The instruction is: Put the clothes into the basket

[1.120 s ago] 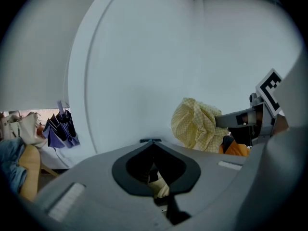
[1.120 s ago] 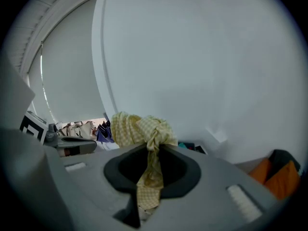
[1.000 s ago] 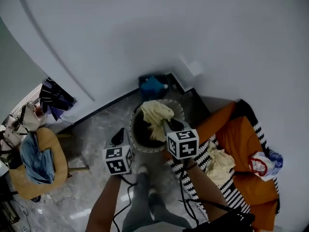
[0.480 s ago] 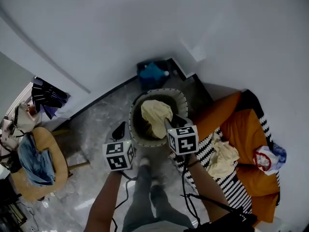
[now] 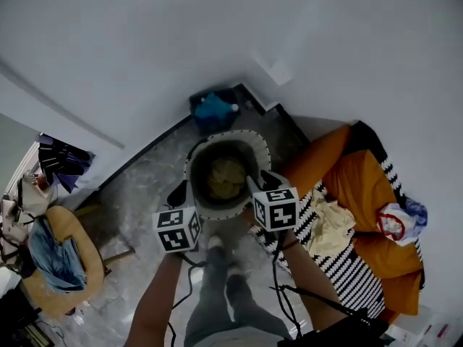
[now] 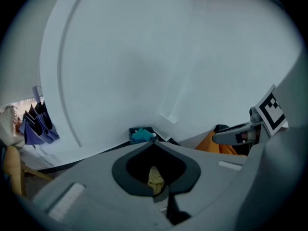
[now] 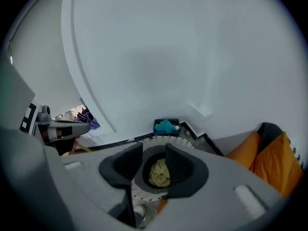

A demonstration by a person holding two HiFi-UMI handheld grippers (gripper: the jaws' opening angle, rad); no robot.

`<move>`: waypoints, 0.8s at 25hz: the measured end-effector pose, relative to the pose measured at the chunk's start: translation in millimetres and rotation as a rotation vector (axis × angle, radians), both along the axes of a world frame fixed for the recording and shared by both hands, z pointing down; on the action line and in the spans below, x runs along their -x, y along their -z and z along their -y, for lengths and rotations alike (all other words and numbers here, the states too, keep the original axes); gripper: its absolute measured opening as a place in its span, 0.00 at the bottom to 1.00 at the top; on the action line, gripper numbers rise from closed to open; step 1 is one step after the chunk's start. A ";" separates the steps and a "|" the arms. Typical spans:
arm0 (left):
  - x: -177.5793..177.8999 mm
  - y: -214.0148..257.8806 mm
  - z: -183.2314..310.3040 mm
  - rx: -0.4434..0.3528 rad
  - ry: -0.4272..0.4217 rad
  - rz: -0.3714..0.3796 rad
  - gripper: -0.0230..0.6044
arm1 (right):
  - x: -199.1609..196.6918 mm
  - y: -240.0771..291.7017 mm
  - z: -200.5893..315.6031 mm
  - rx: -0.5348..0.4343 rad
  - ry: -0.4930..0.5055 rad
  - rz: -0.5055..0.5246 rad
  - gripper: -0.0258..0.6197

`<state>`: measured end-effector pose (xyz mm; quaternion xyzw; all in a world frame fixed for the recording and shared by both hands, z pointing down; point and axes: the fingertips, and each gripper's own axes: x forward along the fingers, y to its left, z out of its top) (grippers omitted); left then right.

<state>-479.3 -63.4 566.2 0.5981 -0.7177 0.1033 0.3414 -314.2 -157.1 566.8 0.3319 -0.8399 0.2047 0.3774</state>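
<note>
The round basket [image 5: 193, 157] with a pale rim stands on the grey floor. A yellow cloth [image 5: 226, 177] lies loose at its bottom and also shows in the right gripper view as the yellow cloth [image 7: 159, 172]. My right gripper [image 5: 260, 183] hovers at the basket's right rim. In its own view the right gripper [image 7: 154, 149] stands open. Its jaws have just been opening, and nothing is between them. My left gripper [image 5: 177, 192] is outside the left rim. Seen in its own view, the left gripper [image 6: 155, 146] is shut and empty.
A cream garment [image 5: 329, 223] lies on the striped sofa throw [image 5: 347, 270] to the right, beside orange cushions [image 5: 362, 186] and a white-and-red item [image 5: 394, 226]. A blue bin [image 5: 213, 109] stands by the wall behind the basket. A chair with blue jeans [image 5: 54, 255] is at the left.
The yellow cloth hung from my right gripper over the basket; now it lies loose inside. Both grippers have come down closer to the rim.
</note>
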 end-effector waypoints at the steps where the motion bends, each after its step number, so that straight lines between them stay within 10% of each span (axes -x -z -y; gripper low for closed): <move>1: -4.3 4.8 5.0 -0.008 -0.018 0.003 0.03 | -5.0 4.7 1.4 -0.007 -0.016 0.004 0.28; 20: -239.7 124.0 87.3 -0.197 -0.558 -0.031 0.03 | -253.1 140.5 -10.2 -0.217 -0.518 0.004 0.28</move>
